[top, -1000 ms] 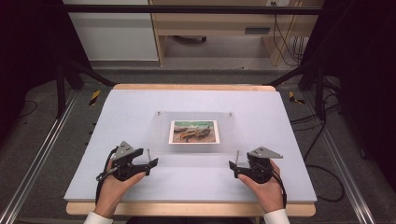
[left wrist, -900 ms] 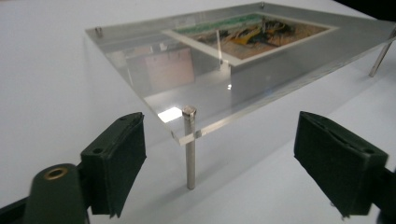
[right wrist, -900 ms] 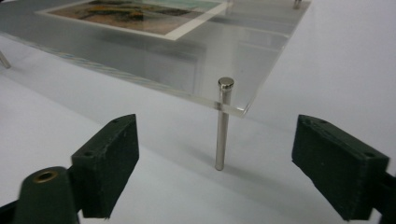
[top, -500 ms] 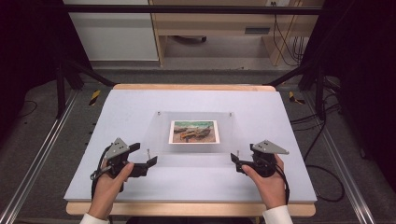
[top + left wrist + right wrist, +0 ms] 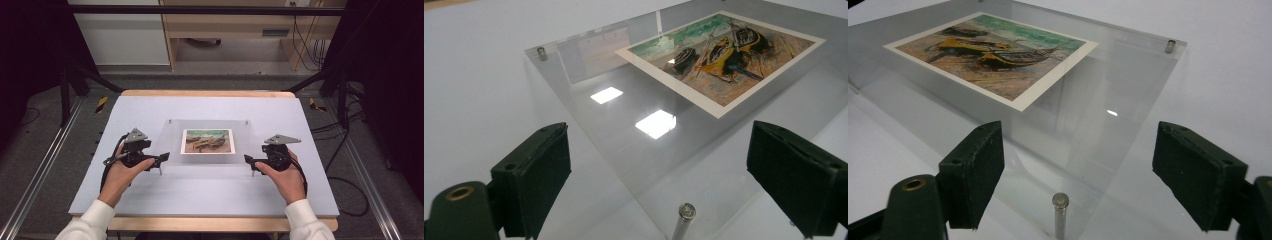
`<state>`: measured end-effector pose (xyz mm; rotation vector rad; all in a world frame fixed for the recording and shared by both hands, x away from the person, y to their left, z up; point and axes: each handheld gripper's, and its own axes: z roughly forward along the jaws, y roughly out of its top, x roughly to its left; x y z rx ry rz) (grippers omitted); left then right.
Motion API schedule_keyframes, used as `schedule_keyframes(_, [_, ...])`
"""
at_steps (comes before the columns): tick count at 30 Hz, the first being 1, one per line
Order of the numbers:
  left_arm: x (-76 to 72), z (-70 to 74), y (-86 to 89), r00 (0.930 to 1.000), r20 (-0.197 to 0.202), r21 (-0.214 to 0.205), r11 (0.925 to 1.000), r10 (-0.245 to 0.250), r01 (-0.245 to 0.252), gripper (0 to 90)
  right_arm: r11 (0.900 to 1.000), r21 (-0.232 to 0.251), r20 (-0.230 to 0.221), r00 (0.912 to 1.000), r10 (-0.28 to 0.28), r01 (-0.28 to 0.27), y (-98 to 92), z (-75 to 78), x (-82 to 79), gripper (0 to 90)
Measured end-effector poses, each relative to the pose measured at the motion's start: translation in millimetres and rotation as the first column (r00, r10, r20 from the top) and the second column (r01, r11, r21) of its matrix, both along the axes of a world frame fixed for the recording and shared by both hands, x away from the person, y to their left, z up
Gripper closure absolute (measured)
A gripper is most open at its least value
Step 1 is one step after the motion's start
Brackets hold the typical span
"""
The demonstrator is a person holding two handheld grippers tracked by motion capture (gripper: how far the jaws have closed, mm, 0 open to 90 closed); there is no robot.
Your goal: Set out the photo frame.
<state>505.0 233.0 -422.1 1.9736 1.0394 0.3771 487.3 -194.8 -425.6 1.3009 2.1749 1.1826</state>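
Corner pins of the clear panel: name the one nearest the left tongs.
The near-left pin, standing upright just ahead of the open left tongs; the other pins sit farther off.

Pale table (image 5: 150, 112); wooden bench (image 5: 230, 30) behind; cables (image 5: 300, 40) on floor, rt.

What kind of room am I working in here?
Probably a lab data-recording rig, not a home: a white-topped table inside dark frame posts, loose cables on the floor, and a clear acrylic picture frame laid centrally between two hand-held claws.
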Motion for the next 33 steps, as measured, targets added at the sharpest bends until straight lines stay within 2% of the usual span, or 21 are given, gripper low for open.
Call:
schedule_keyframes(2, [0.2, -2.6, -1.5, 1.0000, -0.008, -0.013, 0.9999, 0.005, -0.005, 10.1, 0.9999, 0.013, -0.010, 0.9999, 0.007, -0.006, 0.5, -1.0, 1.7, 23.3])
schedule_keyframes(7, [2.3, -11.4, -5.0, 0.9995, -0.032, -0.003, 1.0000, 0.007, -0.007, 11.0, 0.9992, 0.037, -0.029, 0.9995, 0.015, -0.014, 2.6, -4.4, 5.4, 27.1])
schedule_keyframes(12, [6.2, -19.4, -2.4, 0.9971, -0.072, -0.061, 0.9977, 0.025, -0.029, 13.6, 0.9987, 0.046, -0.047, 0.9986, 0.023, -0.021, 4.3, -7.8, 8.1, 28.6])
schedule_keyframes(16, [8.2, -22.4, -1.9, 0.9940, -0.105, -0.108, 0.9933, 0.030, -0.042, 16.0, 0.9985, 0.052, -0.053, 0.9984, 0.020, -0.017, 6.6, -9.8, 11.4, 27.5])
schedule_keyframes(22, [8.5, -24.7, -1.8, 0.9915, -0.127, -0.133, 0.9901, 0.028, -0.045, 15.5, 0.9988, 0.047, -0.048, 0.9987, 0.014, -0.012, 8.2, -10.6, 12.8, 23.1])
schedule_keyframes(25, [8.4, -26.0, -0.9, 0.9897, -0.140, -0.149, 0.9876, 0.030, -0.050, 15.0, 0.9990, 0.044, -0.075, 0.9972, 0.002, 0.001, 6.2, -13.5, 13.8, 17.8])
schedule_keyframes(31, [10.5, -28.6, 0.1, 0.9896, -0.144, -0.163, 0.9863, 0.001, -0.025, 10.6, 0.9961, 0.088, -0.097, 0.9952, 0.002, 0.007, 5.8, -16.6, 15.2, 16.5])
schedule_keyframes(33, [11.2, -29.2, 0.7, 0.9872, -0.159, -0.175, 0.9840, 0.005, -0.033, 10.6, 0.9955, 0.094, -0.100, 0.9950, -0.002, 0.012, 6.3, -17.7, 16.0, 15.7])
